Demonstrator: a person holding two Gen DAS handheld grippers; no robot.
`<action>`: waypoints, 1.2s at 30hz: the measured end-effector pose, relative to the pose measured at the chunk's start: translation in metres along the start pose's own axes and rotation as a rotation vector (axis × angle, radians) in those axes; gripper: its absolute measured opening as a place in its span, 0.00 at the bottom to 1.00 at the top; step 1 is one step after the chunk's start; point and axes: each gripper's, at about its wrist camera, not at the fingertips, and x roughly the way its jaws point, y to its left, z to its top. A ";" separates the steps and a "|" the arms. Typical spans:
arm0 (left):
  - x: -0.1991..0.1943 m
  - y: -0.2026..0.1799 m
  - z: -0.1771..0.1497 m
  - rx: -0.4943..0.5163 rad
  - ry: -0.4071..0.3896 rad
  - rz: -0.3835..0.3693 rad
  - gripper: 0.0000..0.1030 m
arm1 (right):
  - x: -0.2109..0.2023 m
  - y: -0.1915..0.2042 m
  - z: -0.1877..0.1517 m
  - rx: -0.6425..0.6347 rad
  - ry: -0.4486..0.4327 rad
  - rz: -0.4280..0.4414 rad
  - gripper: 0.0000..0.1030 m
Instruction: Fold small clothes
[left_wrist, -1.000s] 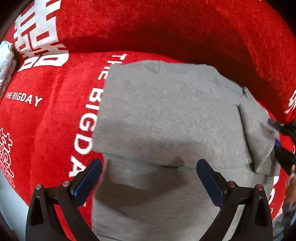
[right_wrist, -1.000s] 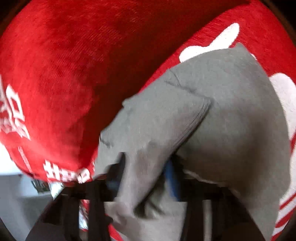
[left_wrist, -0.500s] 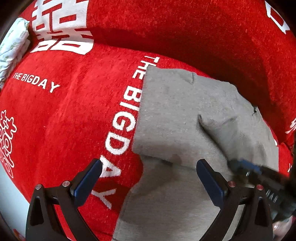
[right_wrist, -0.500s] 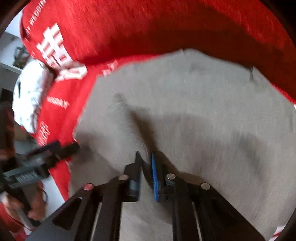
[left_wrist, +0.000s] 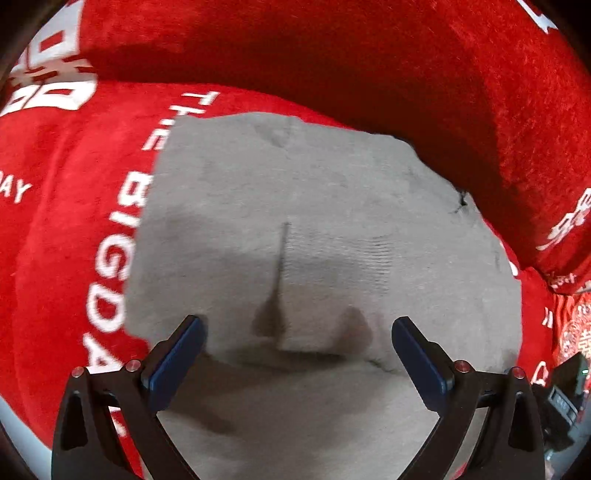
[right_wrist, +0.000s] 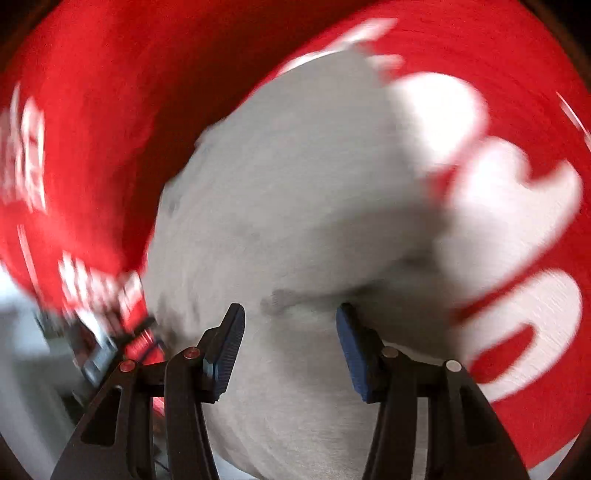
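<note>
Left wrist view: grey garment (left_wrist: 317, 236) lies on the red printed blanket (left_wrist: 62, 236), right flap already folded inward. Left gripper (left_wrist: 297, 356) gapes empty; right gripper (right_wrist: 288, 347), jaws just opening, holds nothing. More folds likely remain.

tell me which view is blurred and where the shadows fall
Right wrist view: heavy motion smear over the grey garment and red cover; only the right gripper looks crisp. Left wrist view: mostly sharp, fisheye-bent at the edges, with dark shadow patches on the garment ahead of the left gripper.
</note>
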 end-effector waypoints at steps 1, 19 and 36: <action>0.001 -0.004 0.001 0.006 0.008 -0.013 0.78 | -0.003 -0.010 0.001 0.053 -0.021 0.033 0.54; 0.003 -0.003 -0.009 0.077 -0.007 -0.014 0.07 | -0.020 -0.040 0.039 -0.037 -0.079 -0.027 0.05; -0.020 -0.029 0.003 0.146 -0.066 0.126 0.08 | -0.045 -0.044 0.099 0.022 -0.114 0.034 0.46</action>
